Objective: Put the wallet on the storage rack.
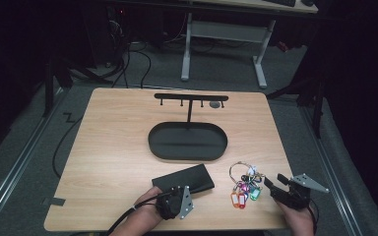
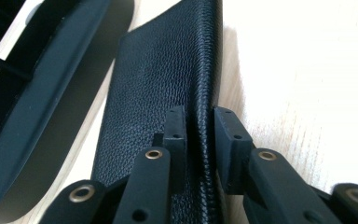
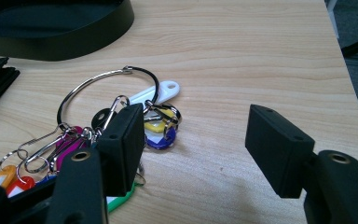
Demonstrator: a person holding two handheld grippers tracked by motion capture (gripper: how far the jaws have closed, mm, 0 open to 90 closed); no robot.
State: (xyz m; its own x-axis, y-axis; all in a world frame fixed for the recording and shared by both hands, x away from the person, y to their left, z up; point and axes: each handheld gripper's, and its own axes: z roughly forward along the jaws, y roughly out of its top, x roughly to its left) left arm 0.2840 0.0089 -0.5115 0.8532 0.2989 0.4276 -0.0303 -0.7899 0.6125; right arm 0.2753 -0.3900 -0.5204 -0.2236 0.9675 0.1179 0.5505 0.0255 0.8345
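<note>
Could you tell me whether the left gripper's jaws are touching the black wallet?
Touching: in the left gripper view, the left gripper has both jaws pressed against the raised edge of the black wallet.

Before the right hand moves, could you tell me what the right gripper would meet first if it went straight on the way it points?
Probably bare table. The right gripper stands open, and the gap ahead of it looks free. The key ring lies just beside its left finger, so that finger might brush the keys; depth is hard to judge.
</note>
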